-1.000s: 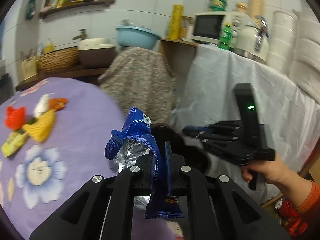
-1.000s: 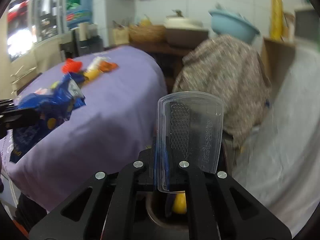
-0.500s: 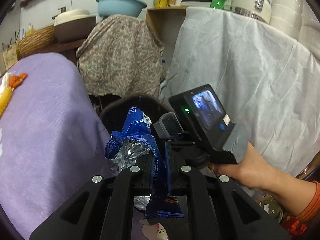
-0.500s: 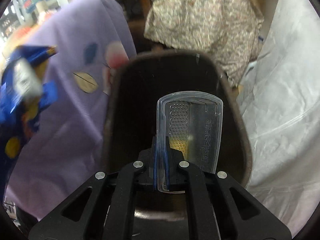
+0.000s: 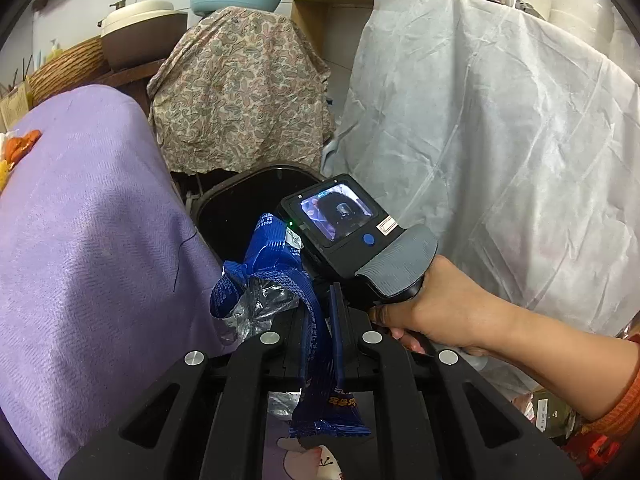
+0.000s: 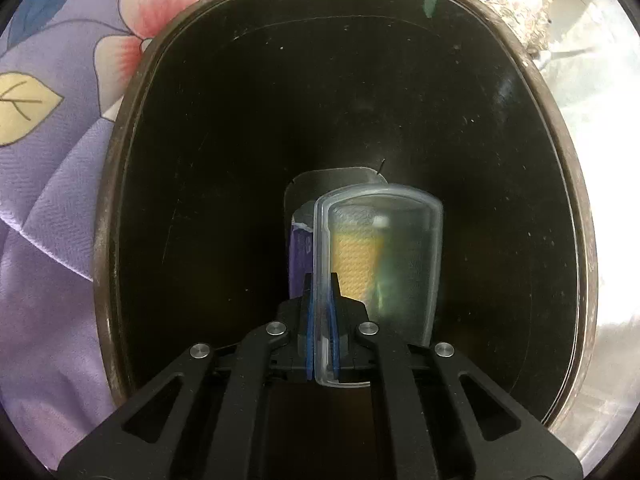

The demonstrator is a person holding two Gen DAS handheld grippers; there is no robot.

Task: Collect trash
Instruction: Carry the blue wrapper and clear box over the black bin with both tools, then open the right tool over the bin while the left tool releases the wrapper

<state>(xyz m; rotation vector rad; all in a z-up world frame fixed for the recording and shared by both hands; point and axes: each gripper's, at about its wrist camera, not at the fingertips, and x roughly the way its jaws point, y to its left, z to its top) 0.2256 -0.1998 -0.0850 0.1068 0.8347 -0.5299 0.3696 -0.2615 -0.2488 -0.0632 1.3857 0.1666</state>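
The right gripper (image 6: 322,300) clamps a clear plastic lid (image 6: 384,264), long axis pointing down into the black trash bin (image 6: 132,120). The left gripper (image 5: 322,312) pinches a crumpled blue wrapper (image 5: 276,264) upright beside the purple tablecloth (image 5: 88,240).

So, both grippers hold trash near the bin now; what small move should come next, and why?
Probably open the right gripper and let the clear plastic lid drop. It points down into the black trash bin, with the lid well inside the rim, so it should fall in. The left gripper, shut on the blue snack wrapper, can follow.
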